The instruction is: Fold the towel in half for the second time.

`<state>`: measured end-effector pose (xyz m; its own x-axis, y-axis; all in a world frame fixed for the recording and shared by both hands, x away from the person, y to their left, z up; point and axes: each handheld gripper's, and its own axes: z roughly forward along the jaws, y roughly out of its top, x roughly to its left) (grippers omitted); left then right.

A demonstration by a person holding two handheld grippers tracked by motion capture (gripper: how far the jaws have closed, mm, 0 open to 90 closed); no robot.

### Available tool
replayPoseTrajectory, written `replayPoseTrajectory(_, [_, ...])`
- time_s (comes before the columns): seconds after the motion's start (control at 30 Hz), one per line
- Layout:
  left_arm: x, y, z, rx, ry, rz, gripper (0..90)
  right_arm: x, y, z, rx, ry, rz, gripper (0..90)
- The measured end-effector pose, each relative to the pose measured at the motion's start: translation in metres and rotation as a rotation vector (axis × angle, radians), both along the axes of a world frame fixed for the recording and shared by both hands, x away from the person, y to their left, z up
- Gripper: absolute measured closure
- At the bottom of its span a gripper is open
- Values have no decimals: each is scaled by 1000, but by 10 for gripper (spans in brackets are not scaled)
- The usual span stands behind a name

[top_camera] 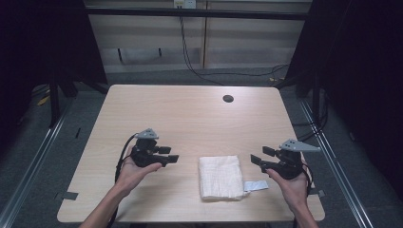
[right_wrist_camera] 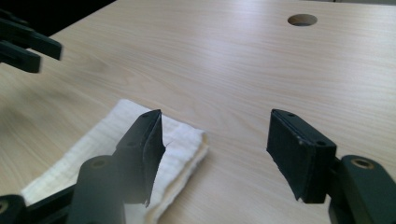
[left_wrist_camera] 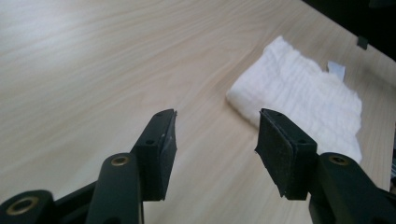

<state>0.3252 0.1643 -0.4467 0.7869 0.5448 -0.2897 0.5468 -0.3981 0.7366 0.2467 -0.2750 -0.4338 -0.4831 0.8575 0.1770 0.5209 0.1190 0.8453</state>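
A folded white cloth (top_camera: 220, 177) lay flat on the wooden table (top_camera: 190, 118), near the person's edge and between the two hands. A small white tag (top_camera: 255, 185) stuck out from its right side — too small and pale for any writing on it to be read, and no brand or lettering showed on the cloth's ribbed weave.

The left gripper (top_camera: 169, 154) was held off to the cloth's left, clear of it, jaws pointing toward the cloth. In the left gripper view its pads (left_wrist_camera: 161, 151) stood spread with bare tabletop between them.

The right gripper (top_camera: 261, 156) sat to the cloth's right — apart from it, aimed back toward it. Its jaws were likewise wide, gripping nothing; in the right gripper view one pad (right_wrist_camera: 148, 149) hung over the cloth's corner.

A round hole (top_camera: 228, 99) marked the table's far side.
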Motion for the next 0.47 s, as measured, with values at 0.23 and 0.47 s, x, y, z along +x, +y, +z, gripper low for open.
replayPoseTrajectory(0.23, [-29,42,-8,35,8,76,383,-3,-18,-12,11,29,-27,336])
replayPoseTrajectory(0.47, [-38,67,-24,16,16,160,312,1,-19,-21,-30,38,-50,298])
